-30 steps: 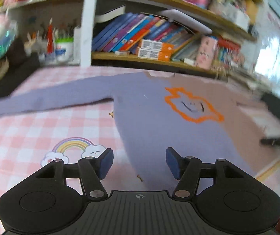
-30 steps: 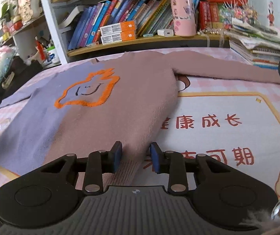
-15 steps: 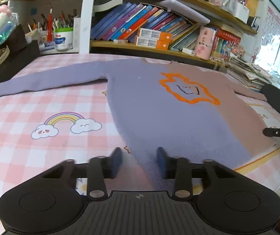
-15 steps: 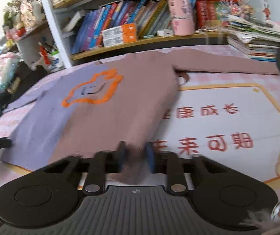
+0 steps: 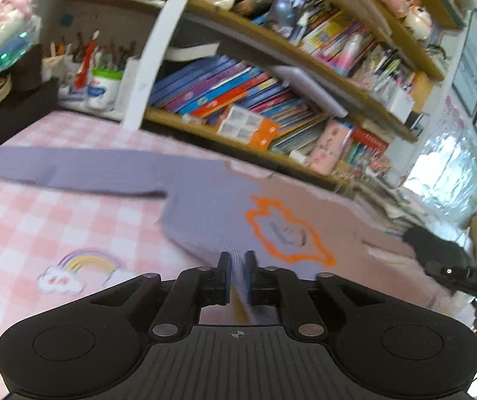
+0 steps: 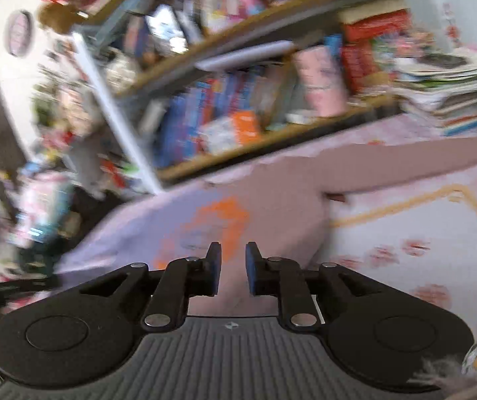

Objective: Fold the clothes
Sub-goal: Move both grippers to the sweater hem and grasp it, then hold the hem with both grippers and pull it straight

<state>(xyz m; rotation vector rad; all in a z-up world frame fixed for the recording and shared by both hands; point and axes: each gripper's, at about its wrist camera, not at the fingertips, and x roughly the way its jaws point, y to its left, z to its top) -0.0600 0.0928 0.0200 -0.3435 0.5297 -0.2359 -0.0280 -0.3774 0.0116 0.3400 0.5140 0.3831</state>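
Sweater (image 5: 212, 200) lies spread on the worktop (image 5: 38, 220), which wears a pink checked cloth with a rainbow (image 5: 82, 265) printed at its left. One lilac sleeve (image 5: 72, 173) stretches flat toward the left edge. My left gripper (image 5: 237, 275) is nipped onto the sweater's near hem, its blue pads almost meeting with a thin fold of lilac knit between them, and the cloth rises a little off the worktop there. Just right of that sits the orange outline (image 5: 285, 236) on the sweater's chest, where lilac gives way to dusty pink. Behind it all runs a bookshelf (image 5: 238, 113) crowded with leaning books. At the far right of the left view I see my right gripper's black body and the hand under it.

From the right wrist the picture is badly smeared. My right gripper (image 6: 233, 268) has its pads drawn near each other with a narrow gap, pink knit showing in and below that gap; whether it truly grips the hem I cannot tell. The pink sleeve (image 6: 405, 163) reaches out to the right over a white mat (image 6: 405, 233) with a yellow border
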